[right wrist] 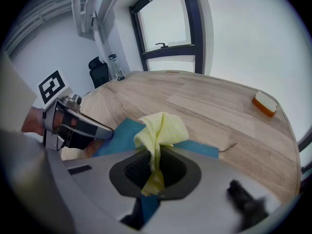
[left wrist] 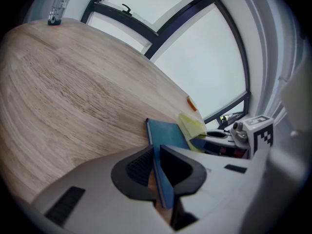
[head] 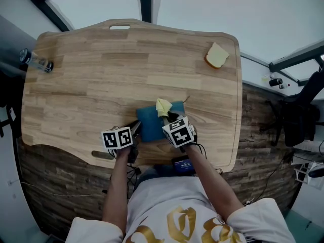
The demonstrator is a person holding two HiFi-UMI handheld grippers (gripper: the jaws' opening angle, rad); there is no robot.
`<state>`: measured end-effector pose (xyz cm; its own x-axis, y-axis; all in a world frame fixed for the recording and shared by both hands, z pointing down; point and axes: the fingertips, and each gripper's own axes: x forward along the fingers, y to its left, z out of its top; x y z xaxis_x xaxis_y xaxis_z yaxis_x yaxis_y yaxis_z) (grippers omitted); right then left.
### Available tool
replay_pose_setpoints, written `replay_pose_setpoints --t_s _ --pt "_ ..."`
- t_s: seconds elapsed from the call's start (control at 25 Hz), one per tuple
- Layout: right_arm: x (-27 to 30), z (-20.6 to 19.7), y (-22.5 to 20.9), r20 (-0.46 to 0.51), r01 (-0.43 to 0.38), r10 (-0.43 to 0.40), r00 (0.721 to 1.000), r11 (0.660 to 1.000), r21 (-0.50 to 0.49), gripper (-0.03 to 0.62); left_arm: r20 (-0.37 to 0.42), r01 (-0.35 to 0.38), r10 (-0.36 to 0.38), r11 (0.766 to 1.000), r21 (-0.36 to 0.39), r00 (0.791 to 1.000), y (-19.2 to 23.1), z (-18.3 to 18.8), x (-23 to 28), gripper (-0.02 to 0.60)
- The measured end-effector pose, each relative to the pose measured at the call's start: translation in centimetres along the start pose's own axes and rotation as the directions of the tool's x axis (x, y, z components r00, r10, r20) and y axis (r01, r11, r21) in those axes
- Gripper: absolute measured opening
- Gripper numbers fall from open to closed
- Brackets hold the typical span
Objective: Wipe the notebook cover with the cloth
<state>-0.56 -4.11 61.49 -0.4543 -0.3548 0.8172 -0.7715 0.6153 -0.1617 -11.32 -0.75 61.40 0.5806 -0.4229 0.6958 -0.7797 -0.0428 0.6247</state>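
Observation:
A blue notebook (head: 150,122) lies flat near the front edge of the wooden table (head: 101,75). My left gripper (head: 135,133) is shut on the notebook's left edge, which shows in the left gripper view as the blue notebook (left wrist: 168,145) running between the jaws. My right gripper (head: 170,119) is shut on a yellow cloth (head: 163,106) bunched over the notebook's top right part. In the right gripper view the yellow cloth (right wrist: 160,133) rises from between the jaws above the notebook (right wrist: 117,133).
A sponge (head: 216,55) sits at the table's far right corner. A clear bottle (head: 35,61) lies at the far left edge. A thin dark cord (head: 186,99) rests on the wood just beyond the notebook. Windows run behind the table.

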Motion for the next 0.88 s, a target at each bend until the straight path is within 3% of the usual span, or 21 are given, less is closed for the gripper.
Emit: replay_pose_setpoints --t_s 0.88 --pt "1.3 0.6 5.5 -0.024 -0.140 0.139 0.990 0.987 -0.079 0.038 -0.001 0.004 -0.004 1.000 0.000 1.000 0.1 0.0 0.0 0.051"
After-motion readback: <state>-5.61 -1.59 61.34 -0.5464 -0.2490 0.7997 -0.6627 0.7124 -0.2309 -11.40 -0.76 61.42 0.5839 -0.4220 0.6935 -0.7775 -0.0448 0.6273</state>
